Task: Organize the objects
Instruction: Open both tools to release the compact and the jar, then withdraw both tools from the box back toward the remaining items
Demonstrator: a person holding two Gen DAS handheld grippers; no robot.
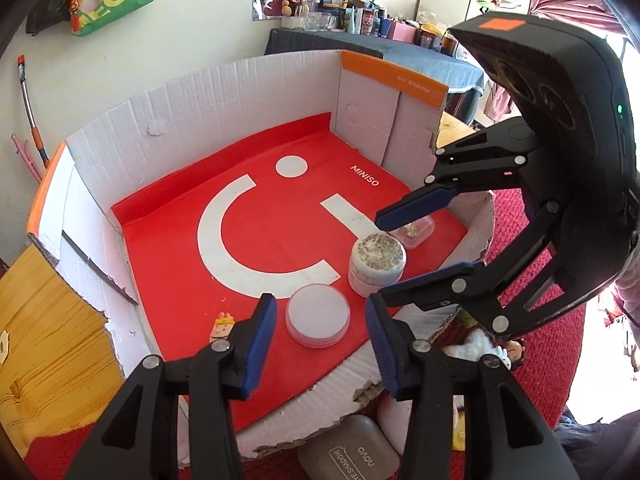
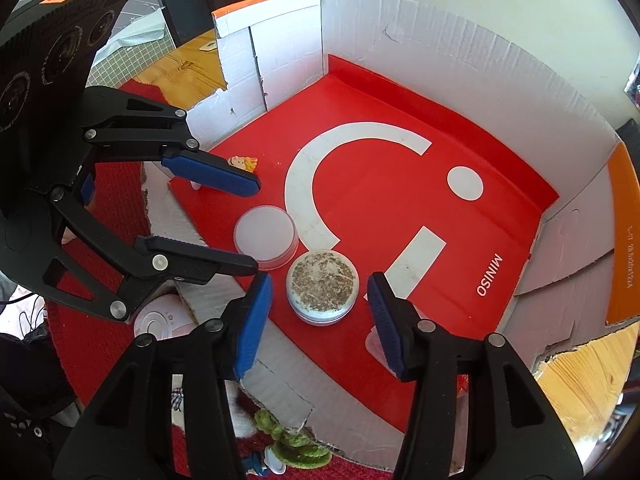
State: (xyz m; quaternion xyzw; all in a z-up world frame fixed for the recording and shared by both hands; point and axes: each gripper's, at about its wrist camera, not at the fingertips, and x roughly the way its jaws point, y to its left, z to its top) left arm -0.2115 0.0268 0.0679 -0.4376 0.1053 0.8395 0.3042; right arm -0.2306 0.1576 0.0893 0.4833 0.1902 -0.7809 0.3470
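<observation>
A white cardboard box (image 1: 240, 92) with a red MINISO liner holds a flat clear round case (image 1: 318, 316), a white jar with a speckled lid (image 1: 376, 264), a small clear plastic box (image 1: 414, 230) and a small cartoon figure (image 1: 221, 326). My left gripper (image 1: 320, 344) is open, its jaws on either side of the flat round case, just above it. My right gripper (image 2: 320, 312) is open, its jaws on either side of the speckled jar (image 2: 322, 286). The flat case (image 2: 265, 236) and figure (image 2: 242, 163) also show in the right wrist view. The clear box is mostly hidden behind my right finger there.
The box (image 2: 440, 40) stands on a red mat (image 1: 532, 280) over a wooden table (image 1: 52, 320). Outside its torn front wall lie a grey NOVO case (image 1: 350, 454), small dolls (image 1: 508, 350), a pink round device (image 2: 158, 322) and a green plush toy (image 2: 296, 446). A cluttered table (image 1: 360, 24) stands behind.
</observation>
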